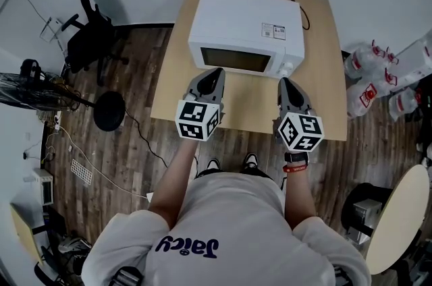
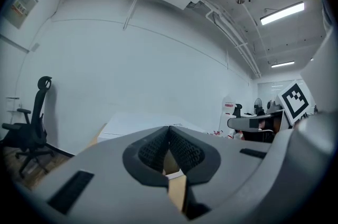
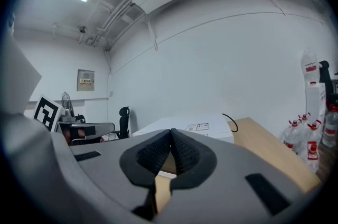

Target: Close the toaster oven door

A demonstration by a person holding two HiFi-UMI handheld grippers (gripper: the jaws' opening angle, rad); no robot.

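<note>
A white toaster oven [image 1: 244,32] stands at the back of the wooden table [image 1: 321,86], its dark glass door [image 1: 236,60] upright and flush with the front. My left gripper [image 1: 214,74] sits just in front of the door's left part, jaws shut with nothing between them. My right gripper [image 1: 284,83] hovers in front of the oven's right end near the knobs, also shut and empty. In the left gripper view the ribbed pads [image 2: 153,148] meet, with the oven's top [image 2: 138,125] beyond. The right gripper view shows its pads [image 3: 184,151] closed and the oven's top [image 3: 193,127] ahead.
A black cable [image 1: 305,13] trails off the oven's back right. A black office chair [image 1: 91,35] and a floor fan [image 1: 40,92] stand left of the table. Water bottles [image 1: 368,62] lie on the floor to the right. A round tan table [image 1: 400,220] is at lower right.
</note>
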